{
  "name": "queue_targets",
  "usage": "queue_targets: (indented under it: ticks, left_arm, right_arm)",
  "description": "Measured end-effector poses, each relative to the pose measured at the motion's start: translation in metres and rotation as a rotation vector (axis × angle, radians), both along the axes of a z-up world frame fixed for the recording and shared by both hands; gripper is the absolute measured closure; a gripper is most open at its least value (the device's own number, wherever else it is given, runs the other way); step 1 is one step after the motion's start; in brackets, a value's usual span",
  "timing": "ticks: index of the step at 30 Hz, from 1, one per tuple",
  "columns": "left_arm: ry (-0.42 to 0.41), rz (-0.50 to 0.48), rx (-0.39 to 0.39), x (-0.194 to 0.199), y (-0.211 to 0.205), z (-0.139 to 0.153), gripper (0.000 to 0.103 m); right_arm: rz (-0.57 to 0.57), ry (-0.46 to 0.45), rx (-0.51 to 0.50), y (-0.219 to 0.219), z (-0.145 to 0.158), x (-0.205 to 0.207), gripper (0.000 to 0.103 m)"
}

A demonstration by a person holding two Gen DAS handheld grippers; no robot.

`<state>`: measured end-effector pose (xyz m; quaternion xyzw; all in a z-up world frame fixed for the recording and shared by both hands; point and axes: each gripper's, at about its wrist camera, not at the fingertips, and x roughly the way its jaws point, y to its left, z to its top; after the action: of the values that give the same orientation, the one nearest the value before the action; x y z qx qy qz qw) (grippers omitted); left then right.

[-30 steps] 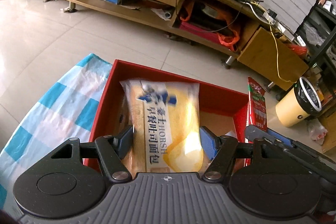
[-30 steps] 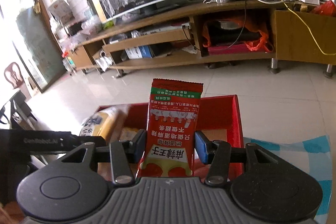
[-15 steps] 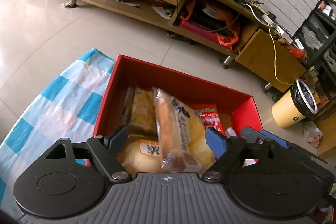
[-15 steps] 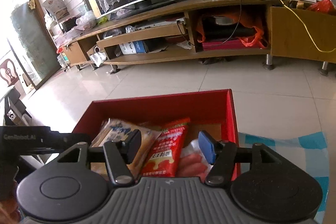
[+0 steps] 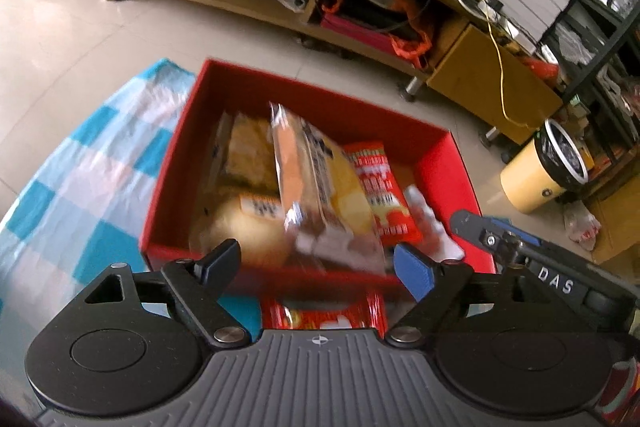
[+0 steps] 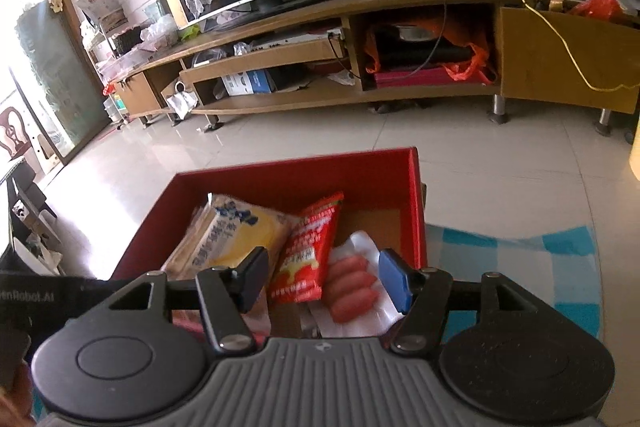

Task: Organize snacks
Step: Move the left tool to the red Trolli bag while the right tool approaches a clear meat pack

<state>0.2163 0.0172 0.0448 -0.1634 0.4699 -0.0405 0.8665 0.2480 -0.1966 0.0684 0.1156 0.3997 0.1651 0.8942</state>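
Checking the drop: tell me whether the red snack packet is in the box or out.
In. The red snack packet lies inside the red box, leaning between bread pack and sausages.

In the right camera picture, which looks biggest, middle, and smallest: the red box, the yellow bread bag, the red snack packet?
1. Red box
2. Yellow bread bag
3. Red snack packet, only slightly smaller than the bread bag, which is partly hidden, so that order is unsure.

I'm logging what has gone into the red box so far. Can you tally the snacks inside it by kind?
Bread packs: 3, namely the yellow pack, a pale one behind it, a round bun.
Red sachets: 1.
Sausage packs: 1.
Total: 5 visible in the red box; anything underneath is hidden.
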Motion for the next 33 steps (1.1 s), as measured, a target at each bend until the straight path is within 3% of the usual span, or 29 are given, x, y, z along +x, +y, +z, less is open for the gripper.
queue_targets:
  ticks: [12, 23, 33]
  left_arm:
    - [0.048, -0.053, -0.003, -0.026, -0.019, -0.014, 0.013]
    - [0.096, -0.085, 0.023, -0.011, -0.035, -0.043, 0.011]
    - [0.130, -0.184, -0.039, -0.009, -0.031, -0.061, 0.006]
  right_arm:
    - [0.019, 0.041, -0.010, -0.012, -0.003, -0.038, 0.043]
    - [0.004, 0.088, 0.000, -0.027, -0.008, -0.063, 0.042]
    - [0.018, 0.101, 0.010, -0.030, -0.010, -0.061, 0.042]
